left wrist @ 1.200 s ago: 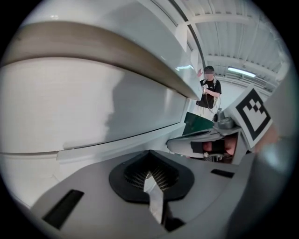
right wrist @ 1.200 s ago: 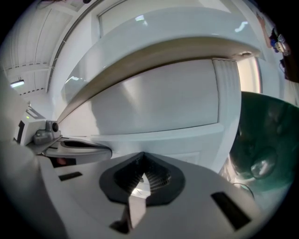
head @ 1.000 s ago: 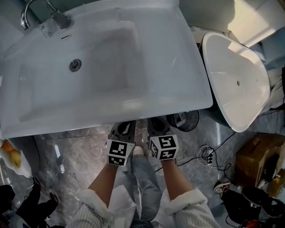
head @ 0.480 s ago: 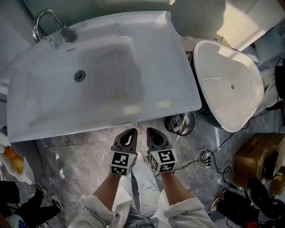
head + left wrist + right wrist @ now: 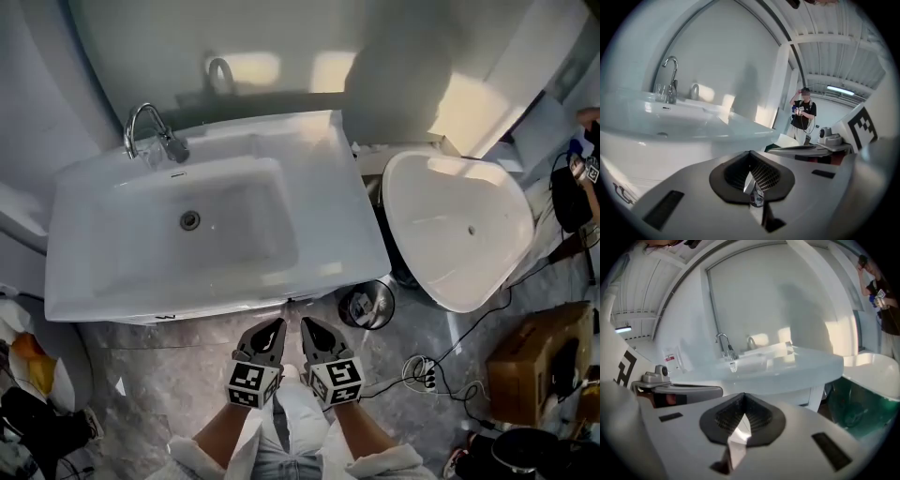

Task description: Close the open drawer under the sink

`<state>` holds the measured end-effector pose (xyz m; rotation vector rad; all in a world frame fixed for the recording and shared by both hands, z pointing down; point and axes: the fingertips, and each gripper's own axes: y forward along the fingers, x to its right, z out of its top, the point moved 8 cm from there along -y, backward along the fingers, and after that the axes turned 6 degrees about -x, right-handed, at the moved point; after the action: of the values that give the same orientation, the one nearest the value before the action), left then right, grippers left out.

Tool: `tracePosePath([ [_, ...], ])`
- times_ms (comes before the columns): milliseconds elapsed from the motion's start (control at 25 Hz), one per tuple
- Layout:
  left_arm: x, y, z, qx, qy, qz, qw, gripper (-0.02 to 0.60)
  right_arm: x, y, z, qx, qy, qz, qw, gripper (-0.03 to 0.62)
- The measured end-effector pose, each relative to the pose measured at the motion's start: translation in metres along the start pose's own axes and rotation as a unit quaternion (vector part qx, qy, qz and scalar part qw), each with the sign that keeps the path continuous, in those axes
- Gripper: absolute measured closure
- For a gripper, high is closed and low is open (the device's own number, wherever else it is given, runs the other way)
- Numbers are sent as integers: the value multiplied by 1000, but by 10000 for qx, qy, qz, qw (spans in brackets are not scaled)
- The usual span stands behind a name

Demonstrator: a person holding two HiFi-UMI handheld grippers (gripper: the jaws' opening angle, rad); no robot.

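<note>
The white sink [image 5: 356, 246] with its chrome faucet [image 5: 150, 131] fills the middle of the head view. Under its front edge only a thin white strip of the cabinet front [image 5: 187, 314] shows, and no drawer sticks out past the basin. Both grippers hang side by side over the floor just in front of that edge, touching nothing. The left gripper [image 5: 270, 330] is shut and empty; its own view has the jaws [image 5: 752, 187] meeting below the white cabinet front [image 5: 642, 159]. The right gripper [image 5: 309, 328] is shut too, its jaws [image 5: 740, 432] meeting before the sink [image 5: 787, 364].
A white bathtub [image 5: 459, 230] stands right of the sink, with a round dark bin [image 5: 367, 305] between them. A power strip with cables [image 5: 422, 373] and a cardboard box [image 5: 534, 361] lie on the grey marble floor at right. A person [image 5: 804, 115] stands far off.
Both grippers have drawn back from under the sink's front edge toward the person's body and stayed shut. The head camera has risen, so the whole sink and wall now show.
</note>
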<state>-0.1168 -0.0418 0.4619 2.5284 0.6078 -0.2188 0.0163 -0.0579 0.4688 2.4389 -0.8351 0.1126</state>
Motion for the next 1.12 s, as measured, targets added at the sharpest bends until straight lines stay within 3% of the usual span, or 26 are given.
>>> tracePosePath([
  [240,16,-52,53,511,-53,114,9986,568,-22,-52,67,747,155,144,9970,583],
  [480,38,-88,120,1086,152,-19,9940,568,-46,-81,131,936,-73,841,9920,583],
  [720,67,-118,176,1505,465,-154,9874,568,-61,-111,183,1130,-245,1243,9855,583],
  [1120,93,-154,215,1811,574,-847,9781,568,-85,-157,217,1485,-896,1013,9796,585],
])
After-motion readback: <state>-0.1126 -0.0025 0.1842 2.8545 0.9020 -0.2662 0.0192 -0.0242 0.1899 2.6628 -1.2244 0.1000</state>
